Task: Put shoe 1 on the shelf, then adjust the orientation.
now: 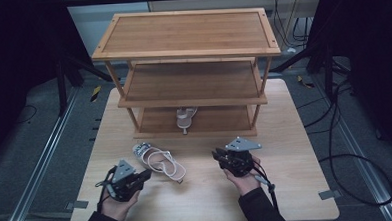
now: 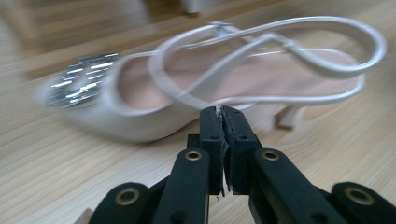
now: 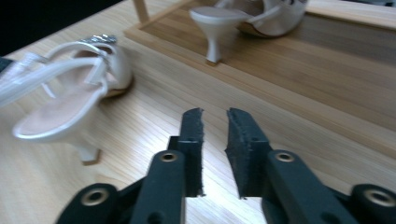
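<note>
Lower centre, the white strappy heeled sandal [image 1: 158,161] lay on bare desk [image 1: 287,186]; left gripper [image 1: 145,175] fingers closed empty, right gripper [image 1: 216,154] fingers slightly apart.

Your table [image 1: 285,136] carries a three-tier wooden rack [image 1: 189,55]; a pale sandal [image 1: 158,162] lies before it, apparently another [image 1: 186,117] on its bottom shelf.

Black claws [image 1: 142,177], brass rivets, dark sleeves [image 1: 261,208].
</note>
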`<state>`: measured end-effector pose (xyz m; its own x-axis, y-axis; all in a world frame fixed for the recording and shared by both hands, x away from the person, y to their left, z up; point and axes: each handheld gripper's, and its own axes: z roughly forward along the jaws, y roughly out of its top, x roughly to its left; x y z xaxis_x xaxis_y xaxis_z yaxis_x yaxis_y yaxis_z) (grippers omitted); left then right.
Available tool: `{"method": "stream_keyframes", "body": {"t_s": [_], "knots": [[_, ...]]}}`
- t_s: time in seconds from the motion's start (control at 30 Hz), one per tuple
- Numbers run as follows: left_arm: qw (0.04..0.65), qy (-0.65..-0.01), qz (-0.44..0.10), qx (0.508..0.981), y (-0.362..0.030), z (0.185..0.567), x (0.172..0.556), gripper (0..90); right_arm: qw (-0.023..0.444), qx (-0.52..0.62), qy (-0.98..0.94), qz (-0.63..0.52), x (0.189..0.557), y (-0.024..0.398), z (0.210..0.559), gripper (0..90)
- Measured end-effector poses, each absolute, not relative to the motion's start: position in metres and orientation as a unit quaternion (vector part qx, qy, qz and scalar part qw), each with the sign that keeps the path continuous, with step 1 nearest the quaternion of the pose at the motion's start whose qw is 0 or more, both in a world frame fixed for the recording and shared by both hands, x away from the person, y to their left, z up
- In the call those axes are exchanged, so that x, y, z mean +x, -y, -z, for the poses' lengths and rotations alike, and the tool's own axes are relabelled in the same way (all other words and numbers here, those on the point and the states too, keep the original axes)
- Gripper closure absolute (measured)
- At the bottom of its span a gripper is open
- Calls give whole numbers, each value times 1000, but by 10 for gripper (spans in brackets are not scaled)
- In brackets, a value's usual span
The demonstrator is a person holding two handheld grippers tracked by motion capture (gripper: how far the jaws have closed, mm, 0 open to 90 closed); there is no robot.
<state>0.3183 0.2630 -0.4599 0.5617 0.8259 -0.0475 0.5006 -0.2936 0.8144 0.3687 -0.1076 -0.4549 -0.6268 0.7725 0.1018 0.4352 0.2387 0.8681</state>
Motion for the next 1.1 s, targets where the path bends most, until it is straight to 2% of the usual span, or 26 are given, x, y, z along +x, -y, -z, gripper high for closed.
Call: {"method": "stream_keyframes", "body": {"t_s": [0.23,0.5,0.67,0.8,1.1], "knots": [[412,-497,-237,726,-331,463,317,817,171,364,-773,-491,362,90,442,565],[399,-565,-256,676,-368,480,331,596,150,336,-771,-519,355,67,439,325],[391,-569,-266,673,-372,482,335,526,136,320,-784,-514,352,48,446,204],[390,-565,-271,674,-371,482,334,509,120,318,-788,-513,352,34,450,160],[387,-562,-271,679,-370,482,336,491,103,307,-806,-495,352,8,466,127]]}}
